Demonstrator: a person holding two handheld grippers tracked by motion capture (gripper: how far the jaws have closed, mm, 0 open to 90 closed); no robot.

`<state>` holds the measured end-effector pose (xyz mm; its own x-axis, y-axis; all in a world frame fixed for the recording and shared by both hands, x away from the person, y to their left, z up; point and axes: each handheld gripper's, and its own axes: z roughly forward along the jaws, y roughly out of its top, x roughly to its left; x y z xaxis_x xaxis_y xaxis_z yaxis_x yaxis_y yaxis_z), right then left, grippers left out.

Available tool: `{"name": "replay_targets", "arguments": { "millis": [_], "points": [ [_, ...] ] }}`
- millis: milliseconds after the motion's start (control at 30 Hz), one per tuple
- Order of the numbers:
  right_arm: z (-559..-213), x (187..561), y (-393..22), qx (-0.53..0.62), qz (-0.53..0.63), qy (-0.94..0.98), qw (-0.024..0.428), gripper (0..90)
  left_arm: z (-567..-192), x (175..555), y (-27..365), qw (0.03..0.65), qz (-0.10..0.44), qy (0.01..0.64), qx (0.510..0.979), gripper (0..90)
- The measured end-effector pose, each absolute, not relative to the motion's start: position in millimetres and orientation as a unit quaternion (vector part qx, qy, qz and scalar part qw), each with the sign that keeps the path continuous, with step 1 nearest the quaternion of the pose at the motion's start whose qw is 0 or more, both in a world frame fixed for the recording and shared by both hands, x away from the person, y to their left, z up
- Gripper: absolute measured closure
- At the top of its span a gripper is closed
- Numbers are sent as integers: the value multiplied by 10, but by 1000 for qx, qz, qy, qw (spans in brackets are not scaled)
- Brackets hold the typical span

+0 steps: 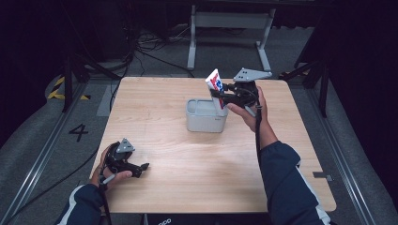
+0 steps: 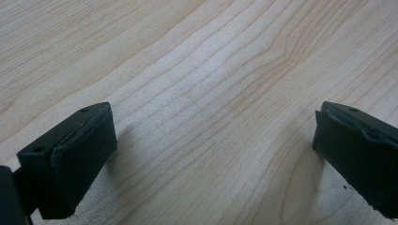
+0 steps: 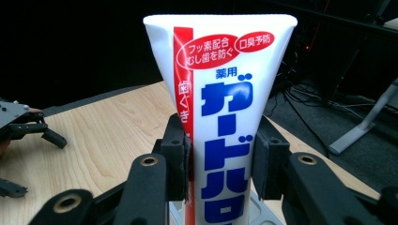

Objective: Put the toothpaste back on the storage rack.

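1. Toothpaste, a white plastic tube with a red stripe and blue lettering (image 3: 225, 140), is clamped between the two black jaws of the right gripper (image 1: 223, 96), flat crimped end pointing away from the hand.
2. Both pads press on the tube's sides about halfway along its length, so the right gripper is closed tight on it.
3. Just below and ahead of that gripper stands a grey rectangular plastic bin (image 1: 206, 116); the tube's lower end seems to sit over or just inside its rim, though the jaws hide the exact spot.
4. At the near edge of the light wooden table (image 1: 187, 159), well apart from the bin, the left gripper (image 2: 213, 154) rests low over the wood.
5. Its jaws stand wide apart with bare table between them, holding nothing.
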<state>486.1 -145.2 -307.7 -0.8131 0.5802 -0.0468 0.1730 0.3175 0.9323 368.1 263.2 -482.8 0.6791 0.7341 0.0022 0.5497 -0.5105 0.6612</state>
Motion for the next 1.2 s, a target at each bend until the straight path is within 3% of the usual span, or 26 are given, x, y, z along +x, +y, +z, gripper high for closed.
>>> {"name": "replay_targets", "arguments": {
  "millis": [1200],
  "points": [
    [-3209, 5099, -1080, 231, 524, 801, 176, 634, -4828, 3678, 2630, 324, 141, 377, 856, 4]
  ]
}}
